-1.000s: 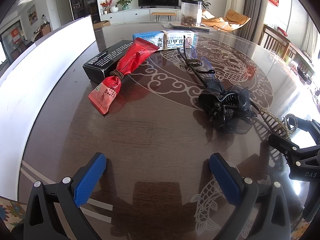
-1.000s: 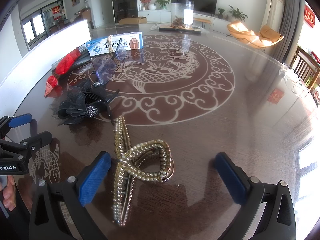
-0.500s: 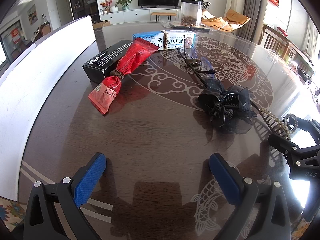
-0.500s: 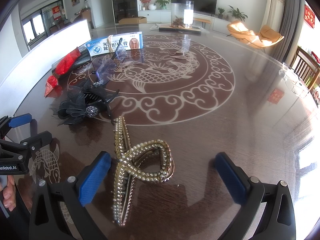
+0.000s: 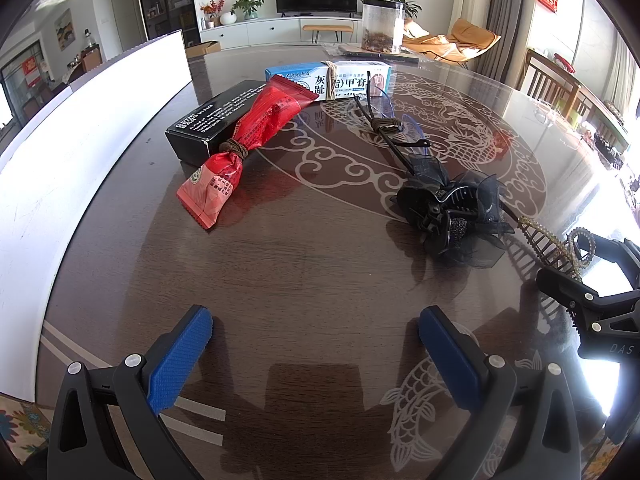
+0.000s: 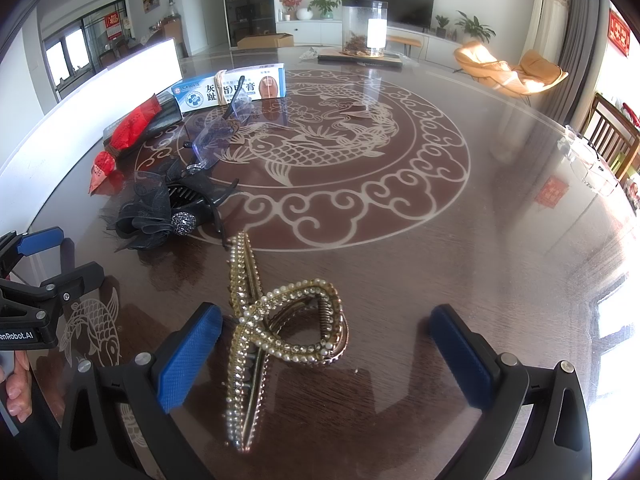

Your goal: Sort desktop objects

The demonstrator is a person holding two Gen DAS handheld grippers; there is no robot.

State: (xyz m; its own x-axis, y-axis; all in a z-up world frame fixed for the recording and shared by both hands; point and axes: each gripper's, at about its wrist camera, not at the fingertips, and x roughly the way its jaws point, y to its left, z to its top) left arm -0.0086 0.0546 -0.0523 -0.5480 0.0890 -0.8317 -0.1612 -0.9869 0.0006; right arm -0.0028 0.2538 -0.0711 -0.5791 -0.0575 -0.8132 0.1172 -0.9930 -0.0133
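A gold pearl hair claw [image 6: 276,320] lies on the dark table between my right gripper's [image 6: 324,354] open jaws, nearer the left finger. A black lace hair clip [image 5: 452,220] [image 6: 160,210] lies beyond it. My left gripper [image 5: 316,354] is open and empty over bare table, short of the black clip. Glasses [image 5: 394,130] [image 6: 218,132], a red packet [image 5: 244,140] tied with a band, a black box [image 5: 212,120] and a blue-white ointment box [image 5: 332,80] [image 6: 236,88] lie farther back.
A white board [image 5: 80,152] stands along the table's left edge. A clear jar [image 6: 364,28] on a tray stands at the far side. Chairs [image 5: 552,84] stand to the right. The right gripper's body [image 5: 592,308] shows at the left wrist view's right edge.
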